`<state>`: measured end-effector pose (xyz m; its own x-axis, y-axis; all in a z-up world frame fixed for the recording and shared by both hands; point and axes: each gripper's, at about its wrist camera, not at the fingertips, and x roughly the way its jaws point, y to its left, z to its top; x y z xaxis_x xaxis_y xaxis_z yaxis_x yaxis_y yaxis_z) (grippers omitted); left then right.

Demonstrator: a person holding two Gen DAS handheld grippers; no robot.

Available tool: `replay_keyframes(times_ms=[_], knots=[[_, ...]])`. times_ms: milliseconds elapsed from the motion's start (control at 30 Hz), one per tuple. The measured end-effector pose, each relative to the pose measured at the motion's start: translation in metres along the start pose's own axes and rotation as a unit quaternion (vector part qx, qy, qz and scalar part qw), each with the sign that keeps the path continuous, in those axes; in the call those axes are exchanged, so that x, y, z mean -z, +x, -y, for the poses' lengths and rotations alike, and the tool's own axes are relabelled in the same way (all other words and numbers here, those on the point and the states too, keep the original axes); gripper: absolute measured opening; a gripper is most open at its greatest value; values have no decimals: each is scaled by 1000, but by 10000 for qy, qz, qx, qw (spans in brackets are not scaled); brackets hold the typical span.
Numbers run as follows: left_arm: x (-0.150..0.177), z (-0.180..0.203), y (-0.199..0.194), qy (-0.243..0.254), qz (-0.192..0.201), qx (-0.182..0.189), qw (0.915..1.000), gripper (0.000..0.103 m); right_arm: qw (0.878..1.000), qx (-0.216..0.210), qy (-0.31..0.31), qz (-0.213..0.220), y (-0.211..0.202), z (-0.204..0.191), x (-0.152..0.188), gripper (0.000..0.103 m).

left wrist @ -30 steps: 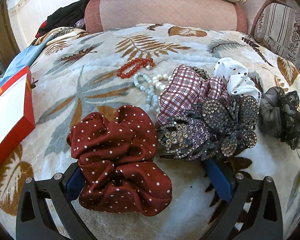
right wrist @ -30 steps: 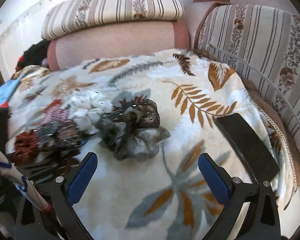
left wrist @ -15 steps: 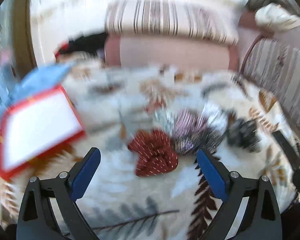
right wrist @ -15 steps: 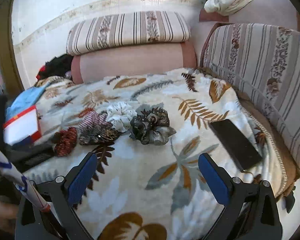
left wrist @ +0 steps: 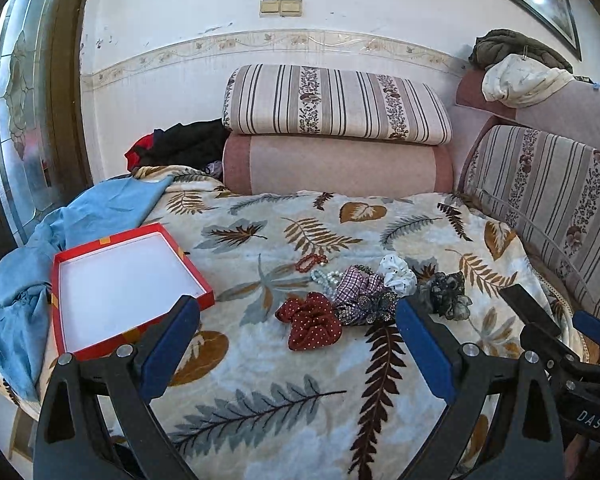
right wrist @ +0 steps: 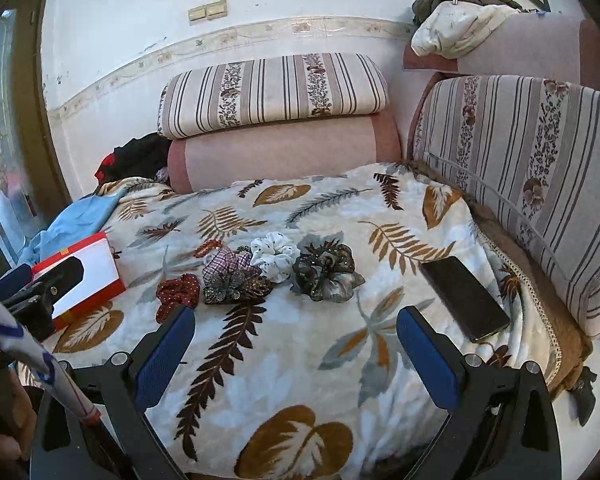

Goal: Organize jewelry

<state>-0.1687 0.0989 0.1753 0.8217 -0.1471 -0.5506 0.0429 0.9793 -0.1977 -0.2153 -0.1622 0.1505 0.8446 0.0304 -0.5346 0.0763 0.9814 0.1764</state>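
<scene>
- The red box (left wrist: pixel 120 288) lies open on the leaf-print blanket (left wrist: pixel 300 380) at the left, its white inside bare; 1 corner rests by the blue cloth (left wrist: pixel 80 220).
- The jewelry and hair pieces sit in 1 loose cluster on the blanket, well apart from the box, to its right.
- At the near left of the cluster lies the dark red dotted scrunchie (left wrist: pixel 314 324), touching the rhinestone flower clip (left wrist: pixel 370 308).
- Behind the clip lies the plaid scrunchie (left wrist: pixel 356 284), with the white dotted scrunchie (left wrist: pixel 398 276) just beside it and the black lace scrunchie (left wrist: pixel 446 294) at the right end.
- A red bead bracelet (left wrist: pixel 311 262) and a pale bead strand (left wrist: pixel 326 280) lie at the back of the cluster.
- A black phone (right wrist: pixel 464 298) lies flat near the blanket's right edge, close to the striped cushion (right wrist: pixel 540 184).
- The left hand-held gripper (left wrist: pixel 298 330) is raised above the near part of the blanket, its blue pads spread wide with nothing between them; the box is beyond its left finger and the cluster between the fingers, farther off.
- The right hand-held gripper (right wrist: pixel 296 338) is likewise raised and gaping, gripping nothing, with the cluster ahead and to its left.
</scene>
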Motion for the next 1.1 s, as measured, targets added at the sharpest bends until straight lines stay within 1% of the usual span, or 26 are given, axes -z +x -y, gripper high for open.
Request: replay_keyframes(times_ms=[300, 733, 1100], knots=[[4, 1, 5, 76, -109, -110, 9999, 98, 10000, 8, -58, -80, 6, -3, 2, 102], [10, 7, 16, 152, -276, -48, 9995, 98, 9998, 18, -122, -155, 14, -6, 8, 102], [14, 6, 18, 141, -306, -61, 9994, 98, 9997, 34, -144, -214, 19, -7, 11, 102]])
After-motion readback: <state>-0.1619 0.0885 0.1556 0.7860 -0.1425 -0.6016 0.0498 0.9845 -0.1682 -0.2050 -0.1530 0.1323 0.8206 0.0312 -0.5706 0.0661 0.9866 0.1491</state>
